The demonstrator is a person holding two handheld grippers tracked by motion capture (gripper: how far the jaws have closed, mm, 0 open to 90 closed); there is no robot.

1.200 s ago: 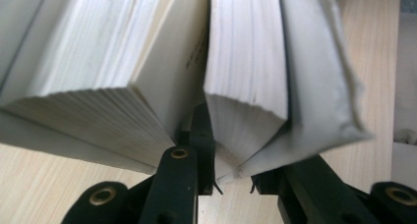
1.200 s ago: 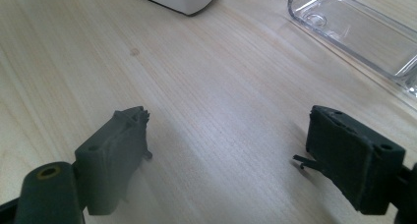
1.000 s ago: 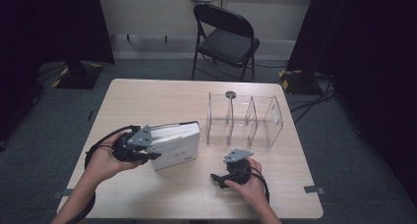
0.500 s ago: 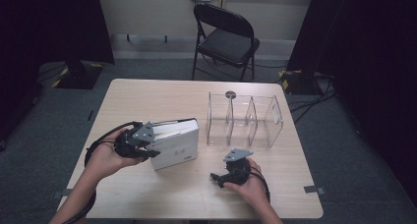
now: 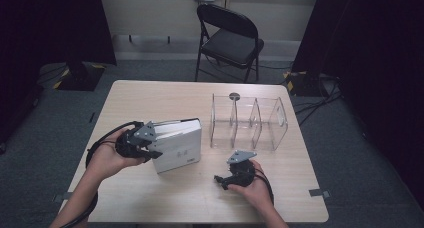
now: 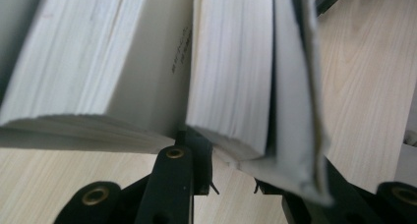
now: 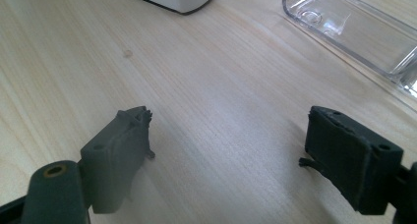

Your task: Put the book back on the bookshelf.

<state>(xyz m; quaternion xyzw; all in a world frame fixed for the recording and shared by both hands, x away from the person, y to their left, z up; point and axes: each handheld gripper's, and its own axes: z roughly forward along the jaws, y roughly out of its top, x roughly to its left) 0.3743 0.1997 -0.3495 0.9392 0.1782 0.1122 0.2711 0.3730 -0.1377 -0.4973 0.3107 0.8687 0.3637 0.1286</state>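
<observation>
Standing on the wooden surface (image 5: pixel 150 98), the clear divided rack (image 5: pixel 248 122) waits well apart from the white book (image 5: pixel 177 145), which the left tool (image 5: pixel 150 149) has clamped by one end, propped up at the near left. How many pages the pads bite is hard to say. The right tool (image 5: pixel 220 180) rests nearby, jaws apart, just narrowing around nothing. Likely next: carrying the book across to a slot.

Matt pale wood-grain table (image 5: pixel 150 98), glossy clear plastic organizer (image 5: pixel 248 122), matt paper pages in the white book (image 5: pixel 177 143).
</observation>
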